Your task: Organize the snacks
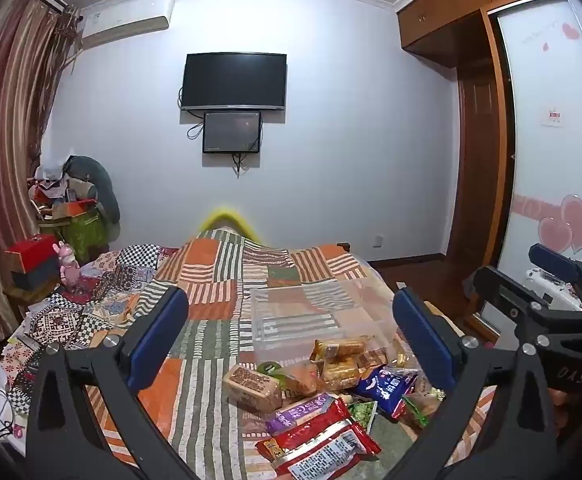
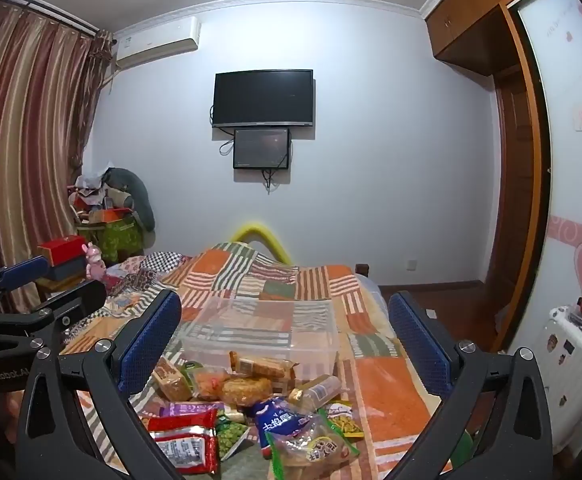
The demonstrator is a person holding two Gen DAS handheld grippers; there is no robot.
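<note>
A pile of snack packets [image 1: 323, 400] lies on the patchwork bedspread [image 1: 227, 280], also in the right wrist view [image 2: 251, 408]: red packets [image 1: 323, 444], a blue bag [image 1: 387, 388], brown biscuit packs [image 1: 253, 386], green pea packets [image 2: 231, 438]. Behind it stands an empty clear plastic box [image 1: 311, 316], also in the right wrist view [image 2: 259, 328]. My left gripper [image 1: 291, 344] is open above the pile, holding nothing. My right gripper [image 2: 283, 340] is open above the pile, empty. Each gripper shows at the edge of the other's view [image 1: 539, 296] [image 2: 31, 300].
The bed fills the middle of the room. A cluttered stand with a red box [image 1: 31, 256] and a pink toy [image 1: 69, 266] is at the left by the curtain. A wardrobe [image 1: 487, 120] and white suitcase [image 2: 571, 352] are at the right.
</note>
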